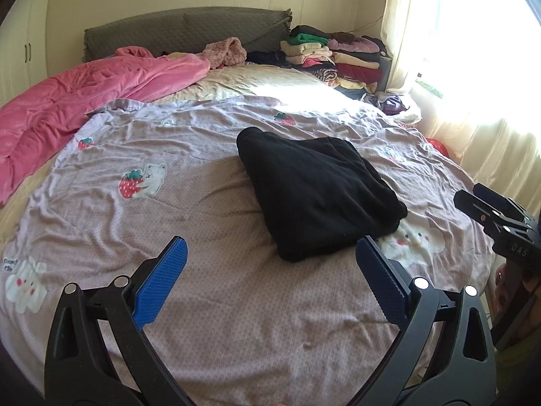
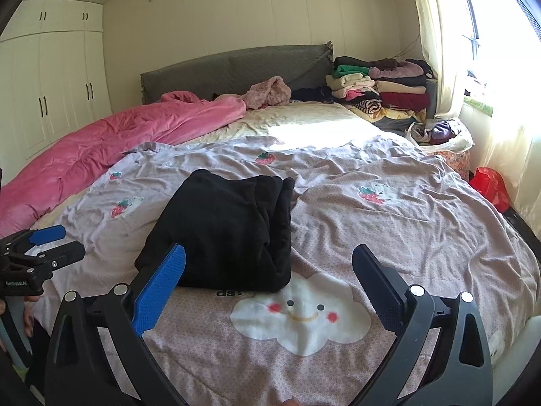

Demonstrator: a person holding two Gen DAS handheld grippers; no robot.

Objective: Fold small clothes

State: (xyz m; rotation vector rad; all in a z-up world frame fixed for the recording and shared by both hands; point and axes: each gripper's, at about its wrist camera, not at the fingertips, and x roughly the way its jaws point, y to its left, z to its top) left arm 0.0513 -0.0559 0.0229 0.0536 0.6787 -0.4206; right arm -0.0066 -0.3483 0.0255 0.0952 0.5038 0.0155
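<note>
Left wrist view shows the left tool [image 1: 270, 267] wide open and holding nothing, low over the bed cover [image 1: 219, 321]. The black garment [image 1: 318, 189] lies just beyond its tips, toward the right, as a thick folded bundle near the middle of the bed. In the right wrist view the right tool [image 2: 268, 270] is also spread wide and empty, and the garment is just beyond its left finger. I judge this piece is folded and released; the next move probably calls for carrying it to the stack of folded clothes [image 2: 378, 96] at the far right, or taking a new piece. The garment looks soft and fleecy, with rounded edges. The cover is thin, wrinkled cotton with printed strawberries and clouds. A plush pink blanket [image 1: 84, 101] lies at the far left.
</note>
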